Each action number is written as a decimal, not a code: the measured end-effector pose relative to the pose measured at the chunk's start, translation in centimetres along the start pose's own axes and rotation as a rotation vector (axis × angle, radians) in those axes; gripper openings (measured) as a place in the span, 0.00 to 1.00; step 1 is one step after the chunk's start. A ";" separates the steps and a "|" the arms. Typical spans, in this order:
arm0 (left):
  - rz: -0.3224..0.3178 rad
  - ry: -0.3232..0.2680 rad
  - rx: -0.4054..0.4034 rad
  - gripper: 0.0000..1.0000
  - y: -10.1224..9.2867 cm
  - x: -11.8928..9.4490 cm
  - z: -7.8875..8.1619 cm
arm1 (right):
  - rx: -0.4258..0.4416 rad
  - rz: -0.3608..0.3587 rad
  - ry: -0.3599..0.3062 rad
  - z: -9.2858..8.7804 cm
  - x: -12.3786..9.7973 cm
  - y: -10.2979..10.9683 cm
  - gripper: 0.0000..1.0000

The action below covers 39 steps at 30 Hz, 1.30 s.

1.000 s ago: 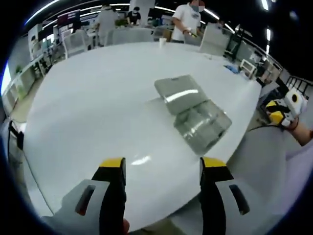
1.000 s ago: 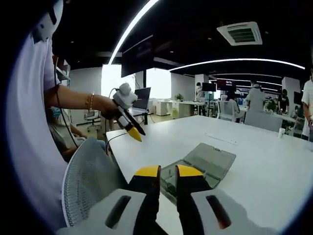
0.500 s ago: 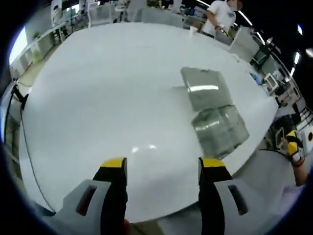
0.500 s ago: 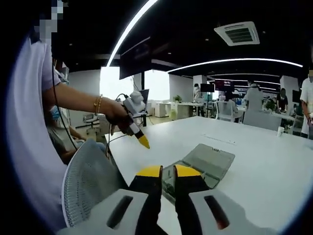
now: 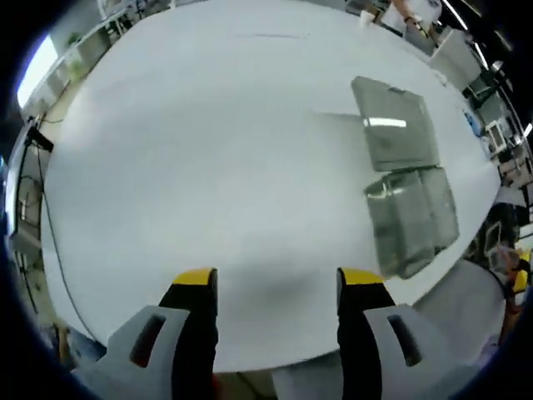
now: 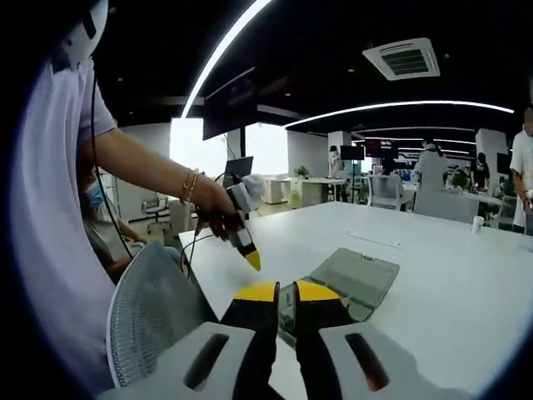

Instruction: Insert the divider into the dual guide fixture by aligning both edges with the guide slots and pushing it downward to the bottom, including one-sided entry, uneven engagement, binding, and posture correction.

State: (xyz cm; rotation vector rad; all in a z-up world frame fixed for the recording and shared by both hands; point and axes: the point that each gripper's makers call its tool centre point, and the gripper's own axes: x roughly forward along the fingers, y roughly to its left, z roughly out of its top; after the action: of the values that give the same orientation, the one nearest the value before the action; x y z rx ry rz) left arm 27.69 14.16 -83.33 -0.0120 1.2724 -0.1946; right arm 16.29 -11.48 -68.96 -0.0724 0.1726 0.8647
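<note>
A clear plastic box point(image 5: 412, 218) lies on the white table point(image 5: 208, 150) with its hinged lid point(image 5: 396, 123) folded flat beside it. I cannot make out what is inside. My left gripper point(image 5: 276, 283) hovers over the table's near edge, left of the box, jaws wide apart and nothing between them. In the right gripper view the same box point(image 6: 350, 279) sits just beyond my right gripper point(image 6: 286, 293), whose yellow-tipped jaws are almost together with nothing held. A hand holds the left gripper point(image 6: 247, 250) to the left of the box, tip pointing down.
A grey mesh chair back point(image 6: 154, 308) stands close at the lower left, against the table's edge. The person's arm point(image 6: 141, 162) reaches in from the left. A paper cup point(image 6: 478, 225) stands far off on the table, with people and desks beyond.
The left gripper has swung down and toward the box, so its view now looks more steeply onto the table. The right gripper has stayed put, jaws unchanged.
</note>
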 end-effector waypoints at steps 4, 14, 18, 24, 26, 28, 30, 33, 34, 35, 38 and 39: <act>0.022 0.029 -0.004 0.55 0.0 0.7 -0.1 | 0.007 -0.004 -0.010 0.2 -0.1 -0.1 0.01; 0.086 0.095 -0.009 0.53 0.2 2.1 -1.1 | 0.020 -0.010 -0.035 0.7 -0.3 -0.1 0.00; 0.100 0.111 -0.014 0.52 0.2 2.5 -1.4 | 0.025 -0.012 -0.043 0.8 -0.4 -0.2 0.00; 0.116 0.128 -0.024 0.52 0.2 2.9 -1.5 | 0.037 -0.002 -0.060 1.1 -0.5 -0.2 0.00; 0.118 0.132 -0.027 0.52 0.3 3.0 -1.4 | 0.036 0.003 -0.062 1.2 -0.5 -0.1 0.01; 0.119 0.135 -0.026 0.52 0.4 3.2 -1.3 | 0.022 0.019 -0.066 1.2 -0.5 0.2 0.04; 0.119 0.138 -0.027 0.52 0.4 3.3 -1.4 | 0.013 0.045 -0.082 1.5 -0.5 0.7 0.11; 0.121 0.144 -0.028 0.52 0.2 3.4 -1.6 | -0.004 0.067 -0.077 1.4 -0.5 1.2 0.16; 0.122 0.146 -0.029 0.52 0.1 3.4 -1.7 | -0.005 0.076 -0.083 1.5 -0.4 1.4 0.20; 0.123 0.146 -0.028 0.52 0.1 3.4 -1.8 | -0.008 0.079 -0.087 1.6 -0.4 1.5 0.24; 0.126 0.148 -0.029 0.52 0.1 3.4 -1.9 | -0.011 0.083 -0.098 1.7 -0.5 1.5 0.32; 0.128 0.149 -0.029 0.52 0.1 3.4 -1.9 | -0.013 0.082 -0.099 1.7 -0.5 1.5 0.33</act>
State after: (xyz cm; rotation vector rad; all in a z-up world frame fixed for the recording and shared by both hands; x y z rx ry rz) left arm 26.84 13.89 -87.13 0.0600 1.4191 -0.0681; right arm 15.07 -10.64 -67.22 -0.0348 0.0776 0.9487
